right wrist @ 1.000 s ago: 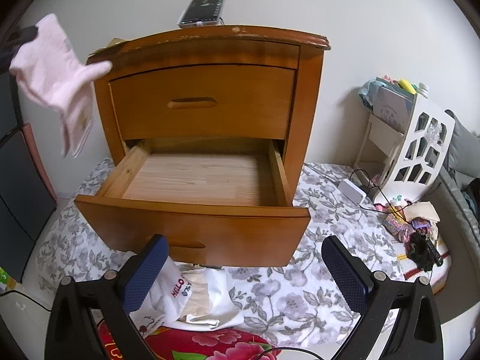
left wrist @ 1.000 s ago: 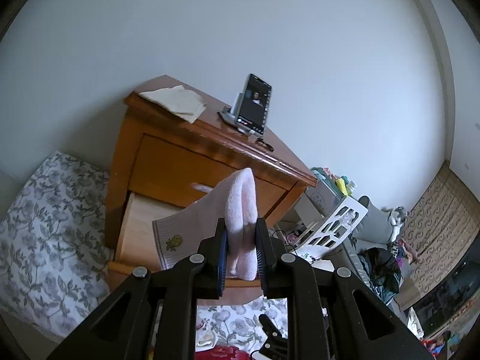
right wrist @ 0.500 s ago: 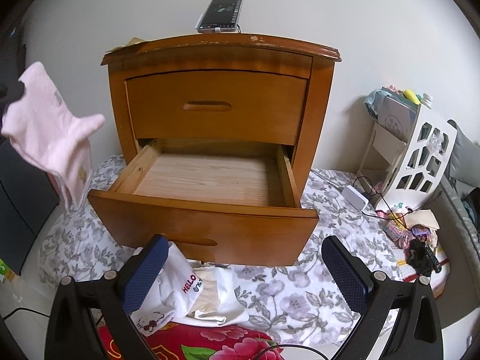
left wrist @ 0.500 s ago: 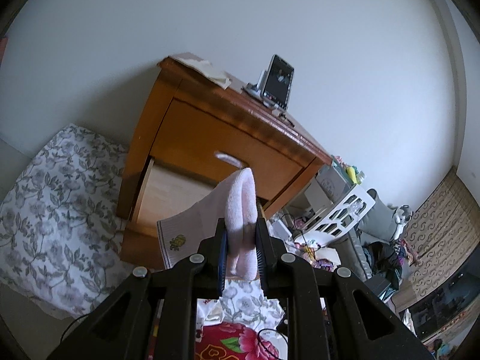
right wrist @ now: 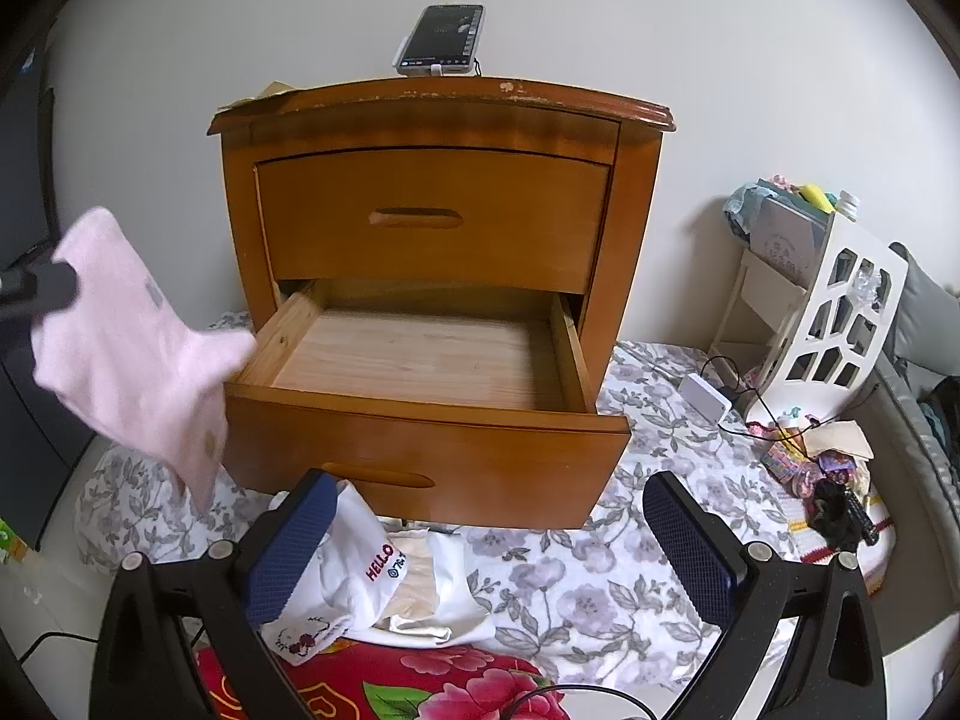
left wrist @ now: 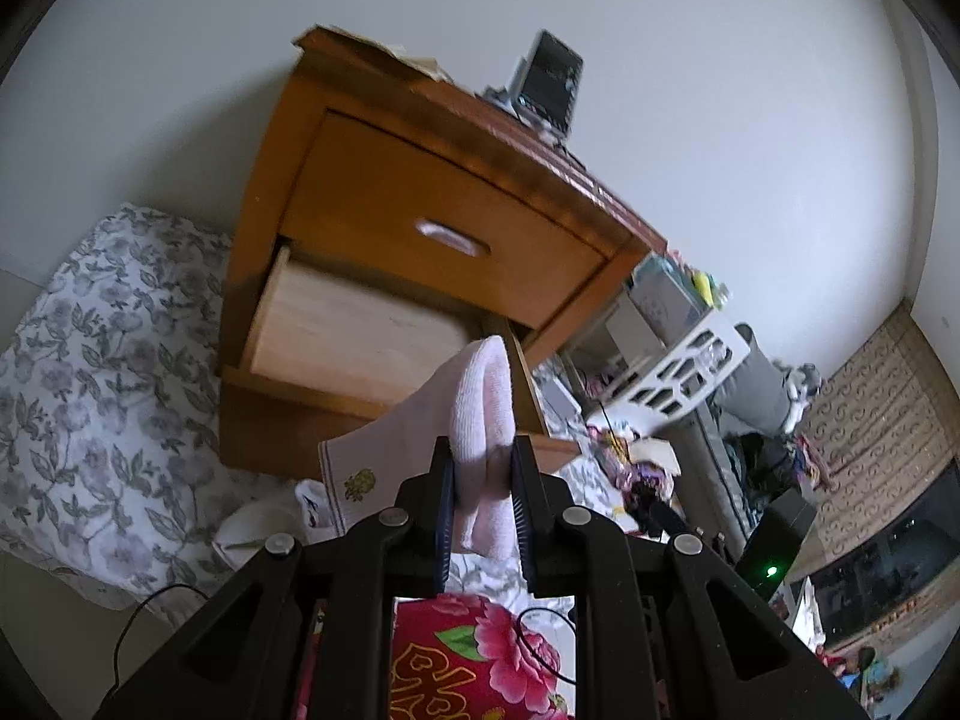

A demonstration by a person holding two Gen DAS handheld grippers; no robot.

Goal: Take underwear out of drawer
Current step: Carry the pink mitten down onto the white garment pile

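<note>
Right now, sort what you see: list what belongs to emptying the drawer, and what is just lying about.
Part of the job:
- pale pink underwear clamped in the left claw
- open wooden bottom drawer
- white underwear pile on the floral sheet

Just lying about:
- dark phone on the nightstand
- white lattice rack
- white charger

A grey-floral sheet [right wrist: 624,588] covers the lower half of the right wrist frame. On it stands a wooden nightstand [right wrist: 444,120] at centre, its lower drawer [right wrist: 420,456] pulled out. A white garment pile [right wrist: 408,582] lies on the sheet at lower centre, against a red floral cloth [right wrist: 384,684] at the bottom edge. A white adapter [right wrist: 705,399] and a white cut-out rack [right wrist: 840,312] sit at right. On the nightstand top, a phone [right wrist: 444,39] stands at upper centre.
</note>
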